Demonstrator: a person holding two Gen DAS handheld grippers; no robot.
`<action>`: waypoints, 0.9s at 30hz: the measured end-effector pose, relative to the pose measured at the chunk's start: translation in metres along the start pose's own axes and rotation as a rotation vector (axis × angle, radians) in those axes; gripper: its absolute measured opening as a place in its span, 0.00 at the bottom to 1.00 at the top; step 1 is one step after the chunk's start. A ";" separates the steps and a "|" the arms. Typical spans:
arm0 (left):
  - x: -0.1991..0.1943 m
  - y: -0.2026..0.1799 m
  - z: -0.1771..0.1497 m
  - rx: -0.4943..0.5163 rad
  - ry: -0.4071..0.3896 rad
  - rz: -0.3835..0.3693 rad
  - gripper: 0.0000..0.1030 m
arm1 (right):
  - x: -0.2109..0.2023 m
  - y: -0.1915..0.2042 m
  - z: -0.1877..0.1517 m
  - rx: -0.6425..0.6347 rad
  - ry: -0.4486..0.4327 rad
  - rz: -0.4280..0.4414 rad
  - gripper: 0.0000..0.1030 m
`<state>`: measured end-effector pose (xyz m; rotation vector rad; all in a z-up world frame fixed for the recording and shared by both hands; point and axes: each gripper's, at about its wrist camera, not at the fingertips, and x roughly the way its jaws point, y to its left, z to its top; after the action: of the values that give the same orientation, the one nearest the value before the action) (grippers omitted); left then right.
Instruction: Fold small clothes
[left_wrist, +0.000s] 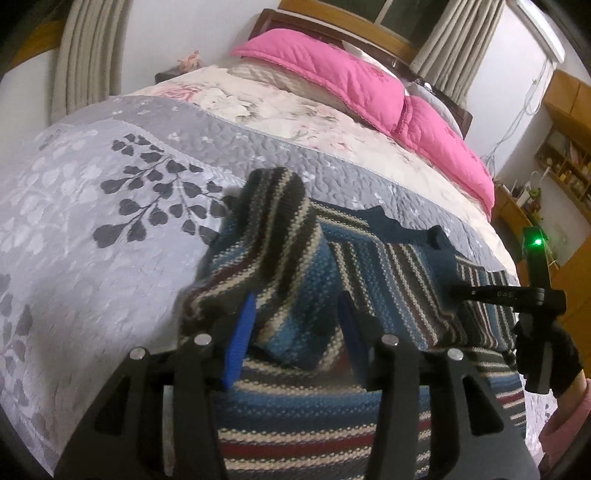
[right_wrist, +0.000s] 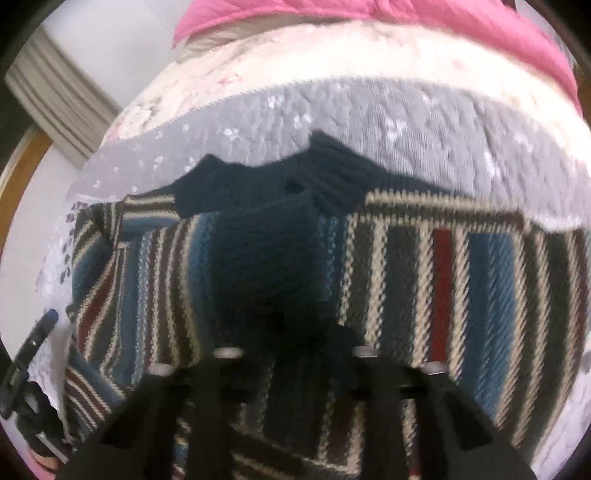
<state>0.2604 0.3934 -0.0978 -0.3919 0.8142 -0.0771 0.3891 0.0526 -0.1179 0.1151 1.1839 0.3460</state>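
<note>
A striped knit sweater (left_wrist: 388, 266) in blue, cream, dark grey and red lies on the grey quilt, its navy collar (right_wrist: 328, 173) toward the pillows. My left gripper (left_wrist: 295, 332) is shut on a thick fold of the left sleeve (left_wrist: 280, 221), which arches up over the sweater's body between the blue pads (left_wrist: 240, 332). My right gripper (right_wrist: 303, 328) is closed on a navy ribbed part (right_wrist: 266, 258) of the sweater, drawn over the striped front; its fingertips are dark and blurred. The right gripper (left_wrist: 461, 290) also shows at the sweater's right side, in a gloved hand (left_wrist: 546, 354).
The bed's grey leaf-patterned quilt (left_wrist: 110, 221) stretches left and ahead, with a floral cream sheet (left_wrist: 295, 110) and pink pillows (left_wrist: 351, 77) at the headboard. Wooden shelves (left_wrist: 565, 162) stand to the right of the bed. The left gripper's blue tip (right_wrist: 50, 317) shows at the lower left.
</note>
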 end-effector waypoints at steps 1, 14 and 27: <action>-0.001 0.001 0.000 -0.002 -0.002 0.003 0.45 | -0.005 -0.002 -0.001 0.009 -0.016 0.027 0.10; 0.024 0.000 -0.006 -0.045 0.035 0.072 0.46 | -0.100 -0.043 -0.025 0.034 -0.225 0.071 0.08; 0.040 -0.019 -0.007 0.037 0.085 0.097 0.49 | -0.081 -0.083 -0.056 0.108 -0.192 0.020 0.22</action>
<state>0.2846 0.3650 -0.1224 -0.3152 0.9134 -0.0185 0.3274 -0.0573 -0.0902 0.2489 1.0120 0.2815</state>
